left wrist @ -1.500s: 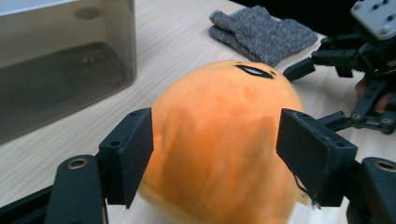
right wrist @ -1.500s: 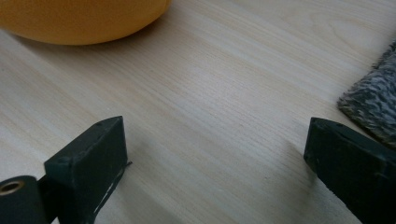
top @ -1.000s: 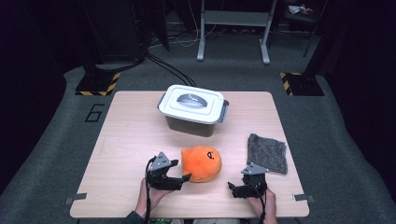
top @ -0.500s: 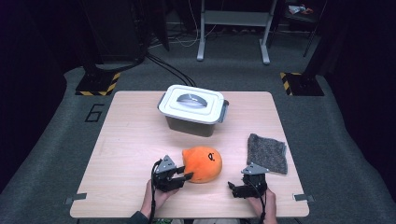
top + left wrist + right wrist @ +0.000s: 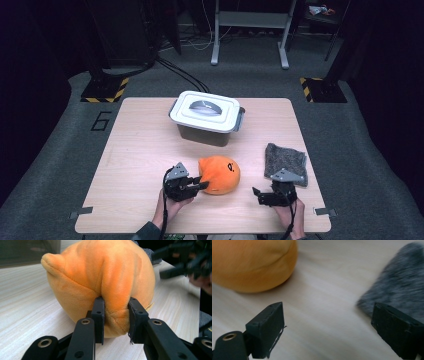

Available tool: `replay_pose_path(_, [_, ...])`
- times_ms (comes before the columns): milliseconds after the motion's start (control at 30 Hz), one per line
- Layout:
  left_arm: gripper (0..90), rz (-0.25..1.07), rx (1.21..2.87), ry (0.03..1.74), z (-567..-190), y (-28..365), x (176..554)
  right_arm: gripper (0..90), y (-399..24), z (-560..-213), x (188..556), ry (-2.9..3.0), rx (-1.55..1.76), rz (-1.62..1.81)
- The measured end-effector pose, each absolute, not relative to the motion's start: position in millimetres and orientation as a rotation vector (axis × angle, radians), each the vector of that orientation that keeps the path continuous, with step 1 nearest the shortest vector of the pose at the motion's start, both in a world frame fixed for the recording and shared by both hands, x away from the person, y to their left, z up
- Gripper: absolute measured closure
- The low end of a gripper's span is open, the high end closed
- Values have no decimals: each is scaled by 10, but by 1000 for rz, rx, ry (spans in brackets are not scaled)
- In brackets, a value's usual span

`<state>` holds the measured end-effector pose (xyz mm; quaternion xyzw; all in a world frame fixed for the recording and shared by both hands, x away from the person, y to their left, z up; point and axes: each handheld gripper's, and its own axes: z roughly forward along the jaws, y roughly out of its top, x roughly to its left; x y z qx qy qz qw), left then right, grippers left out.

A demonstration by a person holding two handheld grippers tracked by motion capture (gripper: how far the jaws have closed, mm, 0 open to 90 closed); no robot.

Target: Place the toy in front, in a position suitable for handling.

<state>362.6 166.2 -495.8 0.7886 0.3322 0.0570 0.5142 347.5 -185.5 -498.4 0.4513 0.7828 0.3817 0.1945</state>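
An orange plush toy point(image 5: 220, 174) lies on the wooden table point(image 5: 140, 150) near its front edge. My left gripper point(image 5: 200, 186) is at the toy's left side; its jaws have just been closing. In the left gripper view the pads point(image 5: 98, 315) pinch a fold of the orange plush toy point(image 5: 100, 272) between them. My right gripper point(image 5: 257, 194) hovers to the toy's right, beside a grey fuzzy cloth point(image 5: 285, 159). Its jaws have closed a little but stand wide apart point(image 5: 329, 322) over bare wood, with the toy point(image 5: 252, 262) and the cloth point(image 5: 402, 282) to either side.
A white lidded box point(image 5: 205, 112) with grey latches stands at the back middle of the table. Bare wood lies to the left of the toy. The floor around is dark carpet with stands and cables behind the table.
My left gripper slid right to the toy and its jaws closed on a fold of the plush. The right gripper lifted slightly and its jaws narrowed a little.
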Motion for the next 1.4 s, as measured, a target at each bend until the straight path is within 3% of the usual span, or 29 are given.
replay_pose_path(233, [702, 163, 1913, 790, -4954, 1606, 3602, 98, -2270, -4767, 3887, 2058, 1437, 946])
replay_pose_path(567, [682, 182, 1934, 787, -4956, 1605, 3593, 81, -2314, -5018, 4323, 2119, 1589, 792])
replay_pose_path(867, [681, 186, 1927, 794, -4963, 1596, 3587, 278, -2373, -5095, 4327, 2101, 1615, 766])
replay_pose_path(1033, [678, 208, 1945, 791, -4943, 1577, 3576, 498, -2418, -5084, 4280, 2074, 1620, 788])
replay_pose_path(1200, [674, 210, 1938, 799, -4939, 1565, 3573, 654, -2473, -5094, 4251, 2044, 1625, 818])
replay_pose_path(1400, [672, 213, 1943, 798, -4938, 1569, 3577, 728, -2515, -5114, 4213, 2012, 1628, 855])
